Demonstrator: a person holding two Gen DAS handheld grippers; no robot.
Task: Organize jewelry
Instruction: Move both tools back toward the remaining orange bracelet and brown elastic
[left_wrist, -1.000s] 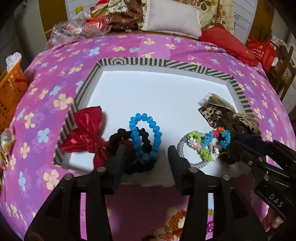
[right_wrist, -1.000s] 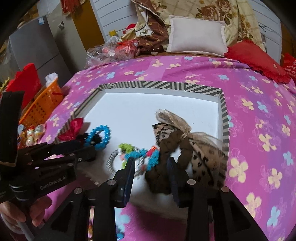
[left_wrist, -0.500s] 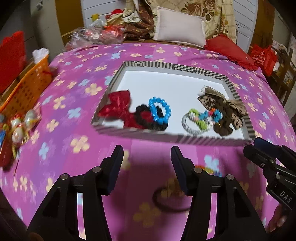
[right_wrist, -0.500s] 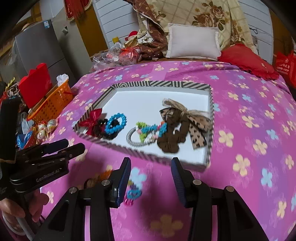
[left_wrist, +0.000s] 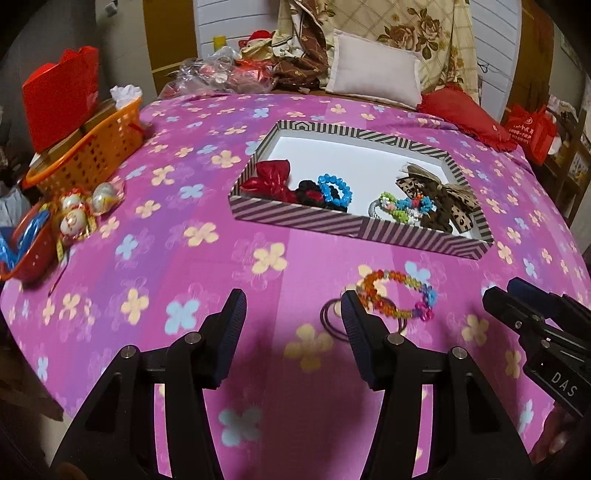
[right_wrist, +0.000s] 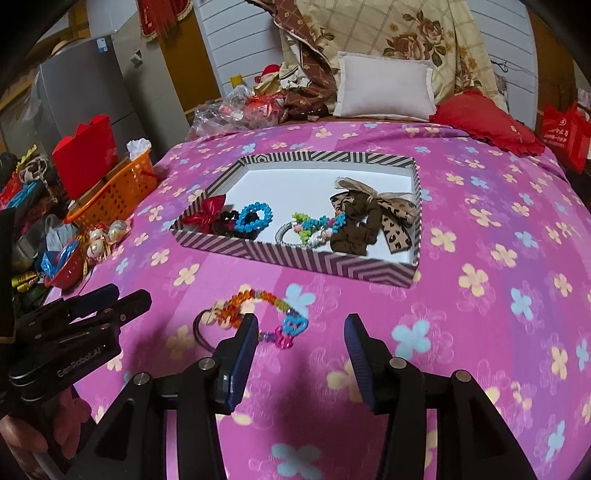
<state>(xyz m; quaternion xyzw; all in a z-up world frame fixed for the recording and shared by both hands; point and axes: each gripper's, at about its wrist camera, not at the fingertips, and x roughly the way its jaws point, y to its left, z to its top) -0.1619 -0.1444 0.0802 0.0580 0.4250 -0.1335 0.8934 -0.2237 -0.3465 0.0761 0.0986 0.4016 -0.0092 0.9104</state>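
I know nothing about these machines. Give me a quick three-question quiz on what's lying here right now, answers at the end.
1. True or false: the multicoloured beaded bracelet lies inside the striped cardboard tray.
2. Which sits nearest the tray's left end: A) red shiny bow, B) blue beaded bracelet, C) leopard-print fabric bow?
3. Fill in: the left gripper and the right gripper both have their fingers ____.

Key: 1 false, it lies on the pink flowered bedspread; 2 A; 3 open.
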